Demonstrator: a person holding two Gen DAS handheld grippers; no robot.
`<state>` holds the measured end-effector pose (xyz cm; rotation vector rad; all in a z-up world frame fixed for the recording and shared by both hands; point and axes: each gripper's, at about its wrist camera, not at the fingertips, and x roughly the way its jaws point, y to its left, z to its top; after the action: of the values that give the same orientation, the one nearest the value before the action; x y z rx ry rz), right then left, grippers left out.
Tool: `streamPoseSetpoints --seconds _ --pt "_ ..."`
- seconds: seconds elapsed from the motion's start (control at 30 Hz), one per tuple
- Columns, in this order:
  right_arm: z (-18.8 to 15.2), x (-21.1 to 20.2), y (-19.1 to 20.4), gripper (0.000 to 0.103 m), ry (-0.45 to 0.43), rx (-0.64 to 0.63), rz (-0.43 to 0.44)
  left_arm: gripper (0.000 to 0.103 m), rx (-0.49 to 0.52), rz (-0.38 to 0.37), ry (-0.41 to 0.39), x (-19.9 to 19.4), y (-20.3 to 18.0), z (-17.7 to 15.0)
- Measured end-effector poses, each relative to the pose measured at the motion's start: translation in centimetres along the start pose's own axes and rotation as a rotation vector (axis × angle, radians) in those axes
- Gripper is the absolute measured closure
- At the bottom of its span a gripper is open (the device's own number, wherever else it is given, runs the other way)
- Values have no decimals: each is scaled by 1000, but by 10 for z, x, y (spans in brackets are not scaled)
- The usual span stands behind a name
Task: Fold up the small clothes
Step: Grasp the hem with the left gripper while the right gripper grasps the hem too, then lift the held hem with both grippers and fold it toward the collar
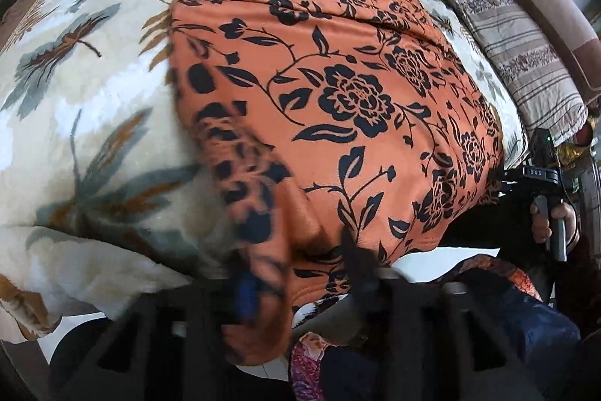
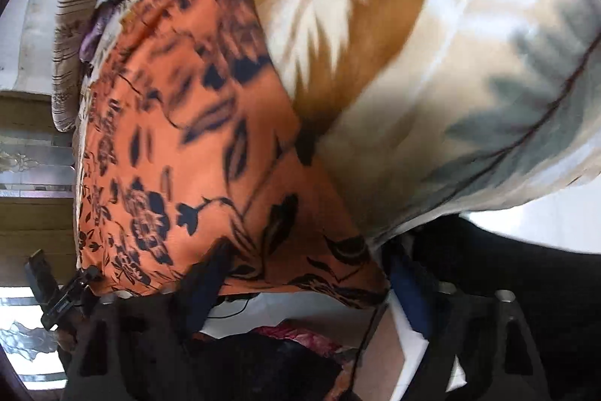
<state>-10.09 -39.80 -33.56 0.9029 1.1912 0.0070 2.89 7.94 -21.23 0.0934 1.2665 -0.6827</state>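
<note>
The orange cloth with black flowers (image 1: pixel 338 93) lies mostly flat on the cream leaf-patterned blanket (image 1: pixel 75 100), hardly folded, both grippers pinching its bottom corners.

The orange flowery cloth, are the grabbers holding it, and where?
Yes. The left gripper pinches the orange cloth at its near hem corner. The right gripper appears to hold the near hem too, though blur hides the pinch.

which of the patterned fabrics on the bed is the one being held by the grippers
The orange cloth with black flowers. Its near edge hangs in front of the left gripper; the cream leaf-print blanket and striped pillow lie untouched.
</note>
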Motion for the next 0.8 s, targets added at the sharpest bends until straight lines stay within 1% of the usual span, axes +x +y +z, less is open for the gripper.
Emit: streamPoseSetpoints --seconds 0.03,0.07,0.1,0.13,0.2,0.27,0.4,0.47,0.57,0.67,0.77,0.8 --pt "-1 -4 4 55 -4 -21 -3 85 -4 2 -3 -1 2 0" --pt "-4 -7 8 66 -12 -45 -16 88 -7 -1 -8 -3 4 0" --pt "-7 -11 13 72 -18 -75 -26 92 -11 -7 -15 -5 6 0" --pt "-11 -15 19 87 -23 -104 -27 92 -9 -12 -20 -8 6 0" --pt "-18 -30 31 89 -41 -143 20 92 9 -30 -40 -15 3 1" --pt "-22 -46 43 89 -69 -181 68 93 21 -70 -70 -26 -1 5" --pt "-16 -70 62 89 -124 -212 194 94 19 -127 -125 -48 -1 18" --pt "-9 -77 72 89 -149 -217 241 94 10 -154 -155 -61 0 28" --pt "8 -90 86 89 -186 -224 289 94 7 -172 -192 -78 5 45" --pt "32 -104 99 89 -250 -229 315 94 2 -180 -229 -90 9 74" --pt "70 -120 108 89 -333 -224 324 94 -7 -176 -252 -93 14 108" --pt "85 -125 110 90 -356 -220 327 94 -14 -177 -255 -93 18 125"
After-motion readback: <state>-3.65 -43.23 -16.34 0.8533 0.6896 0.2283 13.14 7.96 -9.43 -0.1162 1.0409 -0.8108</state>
